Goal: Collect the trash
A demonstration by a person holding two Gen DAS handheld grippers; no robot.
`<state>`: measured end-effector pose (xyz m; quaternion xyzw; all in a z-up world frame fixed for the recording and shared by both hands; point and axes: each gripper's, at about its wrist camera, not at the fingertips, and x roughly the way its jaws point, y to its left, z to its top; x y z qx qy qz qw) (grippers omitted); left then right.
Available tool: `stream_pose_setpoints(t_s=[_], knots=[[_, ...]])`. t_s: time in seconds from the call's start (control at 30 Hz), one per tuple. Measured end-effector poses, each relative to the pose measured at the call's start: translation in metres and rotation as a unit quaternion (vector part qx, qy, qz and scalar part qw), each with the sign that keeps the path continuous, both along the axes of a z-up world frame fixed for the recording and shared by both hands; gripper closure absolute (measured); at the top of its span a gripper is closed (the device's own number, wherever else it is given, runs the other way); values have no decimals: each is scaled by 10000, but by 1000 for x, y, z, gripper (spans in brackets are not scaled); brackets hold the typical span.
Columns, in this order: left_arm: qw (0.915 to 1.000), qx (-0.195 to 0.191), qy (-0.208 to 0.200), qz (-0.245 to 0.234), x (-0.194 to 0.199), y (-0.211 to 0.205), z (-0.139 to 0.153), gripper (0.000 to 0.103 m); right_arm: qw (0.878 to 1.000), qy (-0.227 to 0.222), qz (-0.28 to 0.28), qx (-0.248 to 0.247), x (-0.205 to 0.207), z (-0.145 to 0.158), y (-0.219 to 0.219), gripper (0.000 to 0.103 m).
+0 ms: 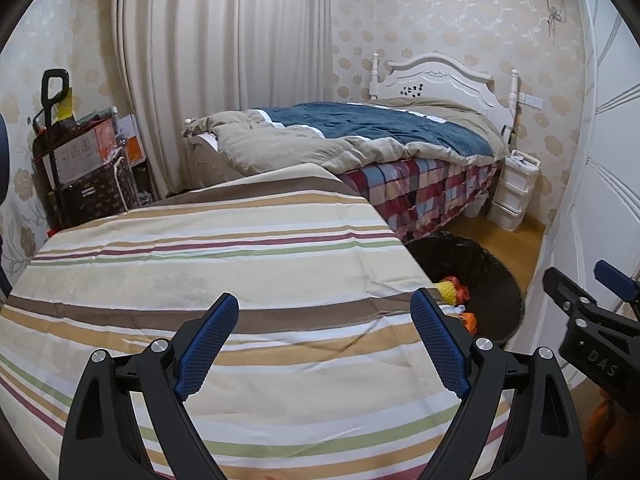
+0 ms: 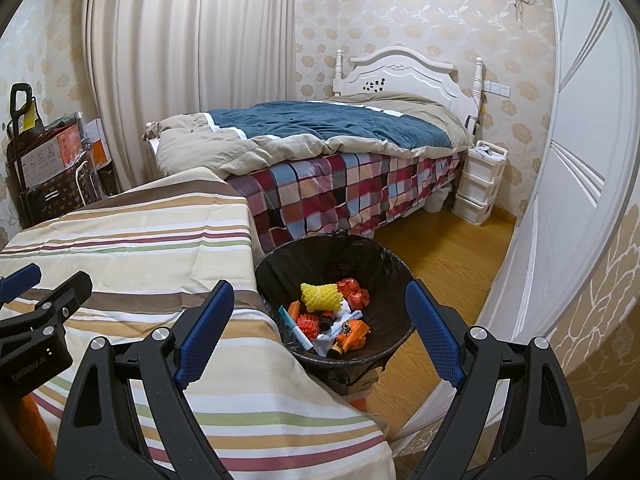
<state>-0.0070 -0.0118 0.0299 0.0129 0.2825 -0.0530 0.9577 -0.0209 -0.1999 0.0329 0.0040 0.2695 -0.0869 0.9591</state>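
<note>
1. The trash bin (image 2: 394, 280), black-lined, stands on the wooden floor (image 2: 452, 256) just right of the striped tablecloth (image 2: 160, 240), holding a yellow foam net (image 2: 322, 296), orange wrappers (image 2: 354, 294) and a marker (image 2: 298, 330).
2. The right gripper (image 2: 320, 328) hangs above the bin's near rim, jaws wide apart, empty.
3. The left gripper (image 1: 324, 344) hangs over the cloth, likewise spread and empty.
4. A bed (image 2: 340, 148) lies beyond.

One bin (image 2: 384, 276), one bed (image 2: 320, 152), two tools.
</note>
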Motion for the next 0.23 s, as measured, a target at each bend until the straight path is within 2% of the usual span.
stream_pose_setpoints(t_s=[0.23], knots=[[9986, 79, 348, 378, 18, 32, -13, 15, 9995, 141, 291, 17, 13, 0, 23, 18]])
